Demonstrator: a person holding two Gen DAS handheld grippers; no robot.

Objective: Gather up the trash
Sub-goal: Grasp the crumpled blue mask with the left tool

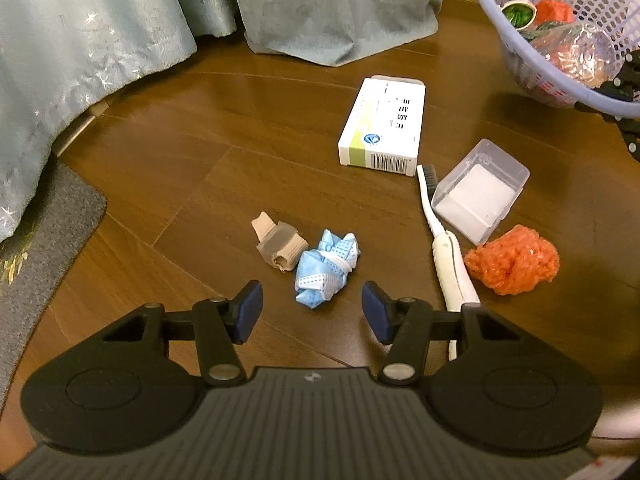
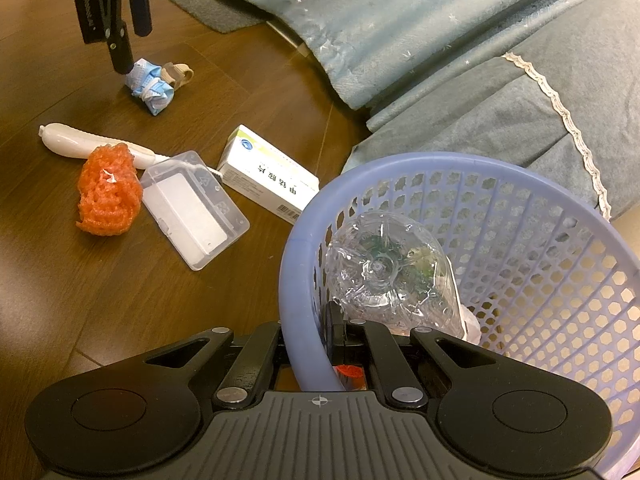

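Observation:
A crumpled blue face mask (image 1: 326, 270) lies on the wooden floor just ahead of my left gripper (image 1: 312, 312), which is open, its blue pads either side of the mask's near end and above it. A beige and grey wad (image 1: 280, 246) touches the mask's left side. In the right wrist view the left gripper (image 2: 132, 44) hangs over the mask (image 2: 154, 88). My right gripper (image 2: 308, 344) is shut on the near rim of the lilac mesh basket (image 2: 296, 240), which holds a crushed clear bottle (image 2: 384, 272).
On the floor lie a white medicine box (image 1: 382, 126), a white toothbrush (image 1: 444, 248), a clear plastic case (image 1: 478, 192) and an orange foam net (image 1: 514, 260). Blue-grey curtains (image 1: 120, 40) hang behind. A grey mat (image 1: 48, 220) lies at the left.

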